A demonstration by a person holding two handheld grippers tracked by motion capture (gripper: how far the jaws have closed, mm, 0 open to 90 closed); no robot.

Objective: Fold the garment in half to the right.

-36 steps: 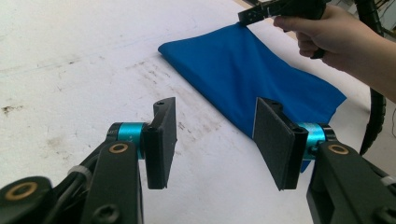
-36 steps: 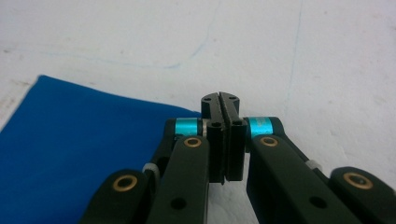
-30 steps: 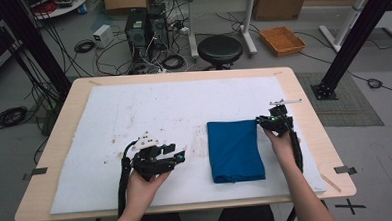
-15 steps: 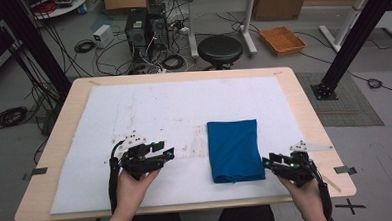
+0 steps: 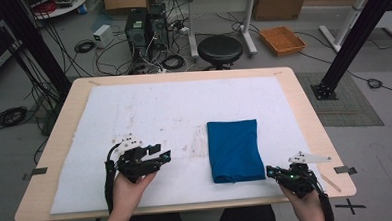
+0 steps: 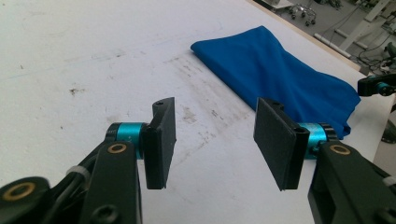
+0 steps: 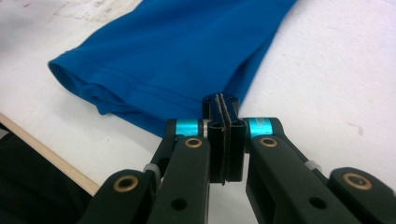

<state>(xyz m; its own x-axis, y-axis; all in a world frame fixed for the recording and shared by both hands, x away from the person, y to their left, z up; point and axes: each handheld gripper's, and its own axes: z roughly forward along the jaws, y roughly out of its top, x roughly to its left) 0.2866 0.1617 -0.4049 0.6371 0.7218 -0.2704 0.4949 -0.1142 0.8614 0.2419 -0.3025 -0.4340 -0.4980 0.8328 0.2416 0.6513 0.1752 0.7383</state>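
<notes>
Right tongs (image 5: 277,172), jaws pressed together and holding nothing, sit just beside the near right corner of the folded blue cloth (image 5: 235,150), much nearer it than the left tongs (image 5: 158,157). Those are spread wide, pointing right toward the cloth across bare white surface (image 5: 159,112). The cloth lies right of centre, long axis running away from the person. Both hands rest low near the front edge.
</notes>
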